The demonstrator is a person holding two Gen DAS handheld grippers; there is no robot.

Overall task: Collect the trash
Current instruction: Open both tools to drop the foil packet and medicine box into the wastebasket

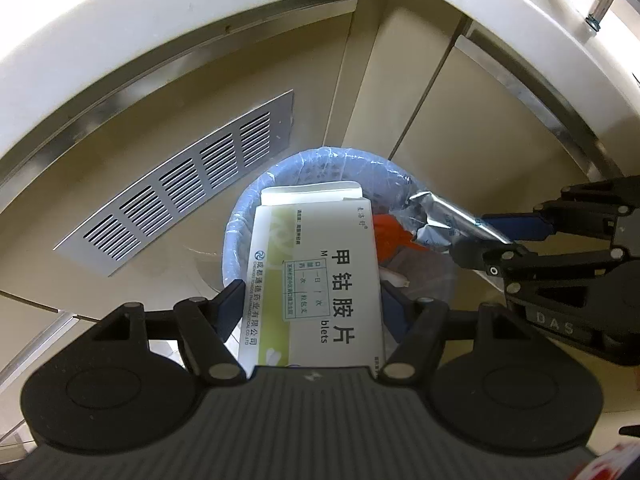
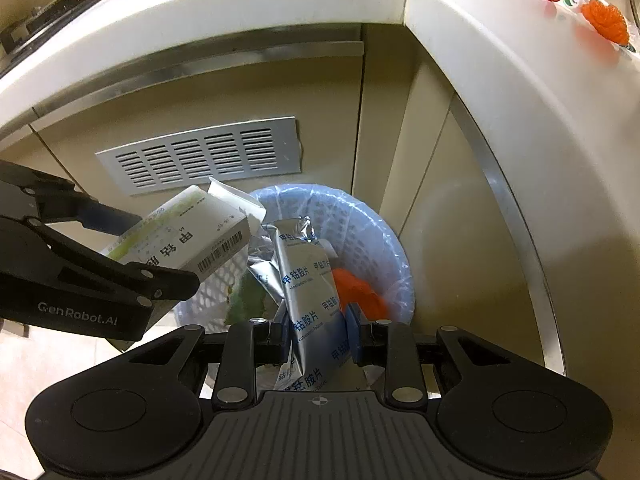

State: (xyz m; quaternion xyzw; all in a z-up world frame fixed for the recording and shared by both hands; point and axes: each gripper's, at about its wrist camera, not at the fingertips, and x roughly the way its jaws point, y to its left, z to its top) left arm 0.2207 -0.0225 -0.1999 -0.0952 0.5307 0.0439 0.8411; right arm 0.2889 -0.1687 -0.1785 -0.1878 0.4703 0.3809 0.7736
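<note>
Warm, yellowish indoor light fell from above, brightening the countertop edge (image 1: 160, 20) while the cabinet fronts (image 2: 460, 220) below lay dimmer. Glare flecked the foil packet (image 2: 308, 280). Fisheye distortion bent all straight edges.

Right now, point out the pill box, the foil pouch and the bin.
pill box (image 1: 340, 280), left wrist view, printed top face
foil pouch (image 2: 308, 280), right wrist view, printed front
bin (image 2: 360, 216), right wrist view, inner mesh wall

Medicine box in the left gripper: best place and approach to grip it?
As held: the left gripper clamps the medicine box across its two long narrow sides at the closed end, coming lengthwise. Those sides are flat and parallel; the open flap end, pointing at the trash bin, would crush.
</note>
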